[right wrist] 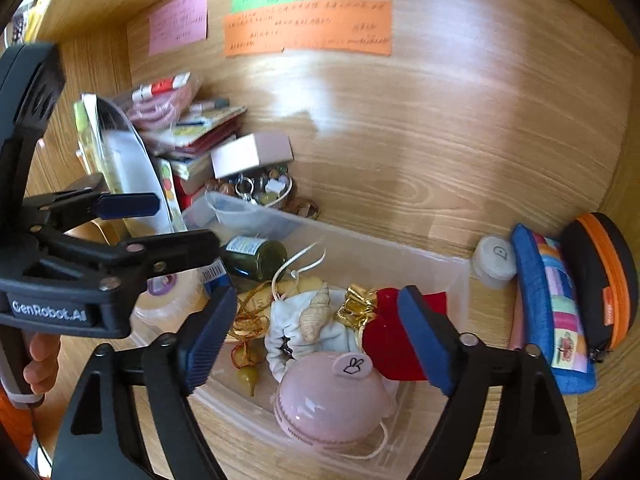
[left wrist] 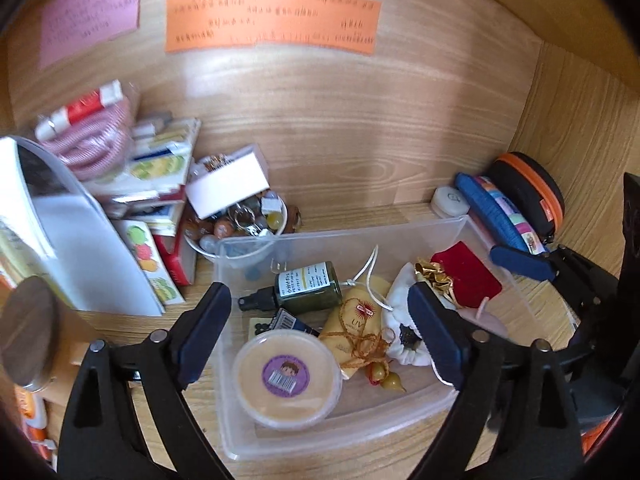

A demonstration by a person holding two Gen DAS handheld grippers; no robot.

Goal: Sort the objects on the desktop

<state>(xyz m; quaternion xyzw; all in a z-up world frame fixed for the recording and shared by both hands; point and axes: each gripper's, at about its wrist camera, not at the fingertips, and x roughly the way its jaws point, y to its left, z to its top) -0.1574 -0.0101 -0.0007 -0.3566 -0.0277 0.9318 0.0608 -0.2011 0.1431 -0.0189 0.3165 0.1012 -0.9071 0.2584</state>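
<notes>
Left wrist view: left gripper [left wrist: 320, 320] hangs wide open over the clear bin [left wrist: 400, 420]; the green spray bottle [left wrist: 308, 290] lies between its fingers, nozzle pointing left.

Right wrist view: right gripper [right wrist: 316, 336] gapes empty; the pink round case [right wrist: 332, 396] rests in the bin below its fingertips.

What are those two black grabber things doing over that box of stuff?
A person is tidying a desk with a grabber in each hand. Both the left gripper and the right gripper are open and empty above the clear plastic box. Inside lie a pink round case, a seashell and a round tub.
</notes>
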